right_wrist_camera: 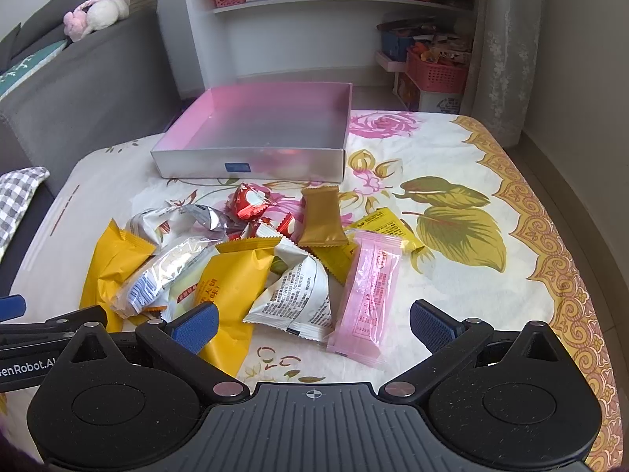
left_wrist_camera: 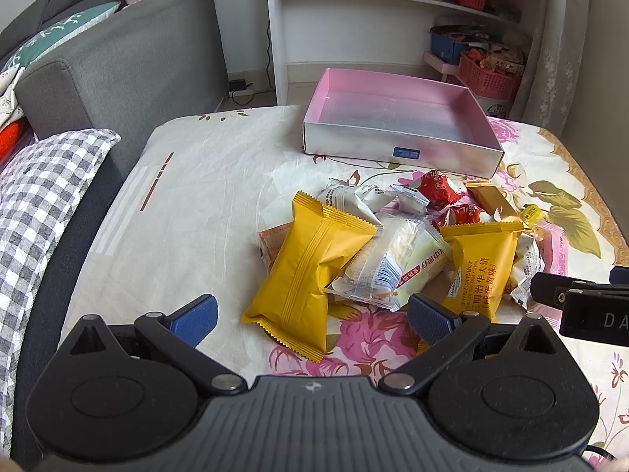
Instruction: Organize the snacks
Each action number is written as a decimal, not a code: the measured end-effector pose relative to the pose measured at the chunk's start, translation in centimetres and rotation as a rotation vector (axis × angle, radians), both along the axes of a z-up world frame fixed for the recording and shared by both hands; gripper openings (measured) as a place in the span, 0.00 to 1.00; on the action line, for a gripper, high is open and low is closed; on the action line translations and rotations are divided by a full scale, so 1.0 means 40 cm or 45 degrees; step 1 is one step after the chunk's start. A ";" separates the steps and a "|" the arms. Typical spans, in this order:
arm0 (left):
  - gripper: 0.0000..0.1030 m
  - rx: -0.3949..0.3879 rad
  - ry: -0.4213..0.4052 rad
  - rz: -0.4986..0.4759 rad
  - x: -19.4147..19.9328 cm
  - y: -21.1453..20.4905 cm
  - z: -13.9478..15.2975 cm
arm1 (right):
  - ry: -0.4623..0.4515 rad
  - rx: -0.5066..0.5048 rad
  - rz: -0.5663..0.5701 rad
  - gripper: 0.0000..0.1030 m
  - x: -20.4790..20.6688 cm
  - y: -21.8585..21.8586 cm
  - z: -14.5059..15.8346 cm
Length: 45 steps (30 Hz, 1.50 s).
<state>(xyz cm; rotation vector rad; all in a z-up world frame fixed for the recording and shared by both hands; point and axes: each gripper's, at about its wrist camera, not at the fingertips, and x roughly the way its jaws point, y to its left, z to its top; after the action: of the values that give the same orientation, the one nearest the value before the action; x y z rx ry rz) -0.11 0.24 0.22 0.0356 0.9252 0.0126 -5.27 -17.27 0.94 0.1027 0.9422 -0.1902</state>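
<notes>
The loose heap of wrapped snacks [left_wrist_camera: 397,244] lies on the flower-printed cloth [left_wrist_camera: 204,196] covering the table, just in front of the shallow open box with pink inner walls and silvery outer sides [left_wrist_camera: 397,118], which holds nothing visible. Nearest the left gripper [left_wrist_camera: 312,318] sits a plump yellow foil pillow pack [left_wrist_camera: 310,263], leaning partly on a clear-wrapped cream sandwich pack [left_wrist_camera: 393,263]. In front of the right gripper [right_wrist_camera: 312,320] lie a long pink translucent bar wrapper [right_wrist_camera: 367,295] and a white printed pouch [right_wrist_camera: 298,295], both overlapping a second yellow pack [right_wrist_camera: 232,287].

Both grippers hover just short of the heap with their blue pads spread wide, gripping nothing; no snack is in the box yet.

Judging from this, the step in hand is the first pick. It would go best by taking outer, top-lying packs first: the yellow pillow pack for the left, the pink bar for the right. The jaws should straddle the pack's narrow width and close on its body rather than the crimped ends, since slick foil probably slips. Lifting straight up before travelling to the box should keep neighbours from dragging along.
</notes>
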 end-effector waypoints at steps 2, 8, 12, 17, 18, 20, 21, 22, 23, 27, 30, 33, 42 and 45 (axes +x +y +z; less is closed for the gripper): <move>1.00 0.000 -0.001 0.000 0.000 0.001 0.000 | 0.000 0.000 -0.001 1.00 0.000 0.000 0.000; 1.00 0.000 -0.001 0.001 0.001 0.001 0.001 | 0.000 0.002 -0.001 1.00 0.000 0.000 0.000; 1.00 0.000 -0.002 0.000 0.001 0.001 0.001 | 0.000 0.001 -0.001 1.00 0.000 -0.001 0.000; 1.00 0.000 -0.002 -0.001 0.001 0.000 0.001 | -0.001 0.002 -0.001 1.00 0.000 0.000 0.000; 1.00 0.001 -0.002 0.000 0.001 0.001 0.001 | -0.001 0.002 -0.001 1.00 0.000 -0.001 0.000; 1.00 0.001 -0.002 0.001 0.002 0.002 0.002 | -0.001 0.003 -0.001 1.00 0.000 -0.001 0.000; 1.00 0.000 -0.002 0.001 0.002 0.002 0.002 | -0.002 0.004 0.000 1.00 0.000 -0.001 0.000; 1.00 0.001 -0.002 0.002 0.002 0.002 0.001 | -0.002 0.004 0.001 1.00 0.000 -0.001 0.000; 1.00 0.002 -0.002 0.003 0.003 0.004 0.002 | -0.003 0.004 0.002 1.00 0.000 -0.001 0.001; 1.00 -0.011 0.001 -0.007 0.008 0.014 0.005 | -0.011 0.012 0.012 1.00 0.002 -0.001 0.004; 1.00 -0.053 0.005 -0.049 0.015 0.020 0.008 | -0.009 0.023 0.033 1.00 0.008 0.000 0.011; 1.00 -0.094 0.013 -0.075 0.027 0.025 0.010 | -0.011 0.060 0.055 1.00 0.017 -0.008 0.020; 0.89 -0.196 0.104 -0.171 0.101 0.048 0.008 | 0.045 0.274 0.080 0.99 0.083 -0.074 0.034; 0.83 -0.230 0.102 -0.220 0.120 0.070 -0.004 | 0.045 0.389 0.082 0.97 0.091 -0.087 0.028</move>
<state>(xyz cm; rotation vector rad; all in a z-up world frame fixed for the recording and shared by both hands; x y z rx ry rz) 4.69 3.06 0.07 -0.0516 0.9978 -0.2341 -1.63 -20.77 2.05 0.3512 1.0034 0.0126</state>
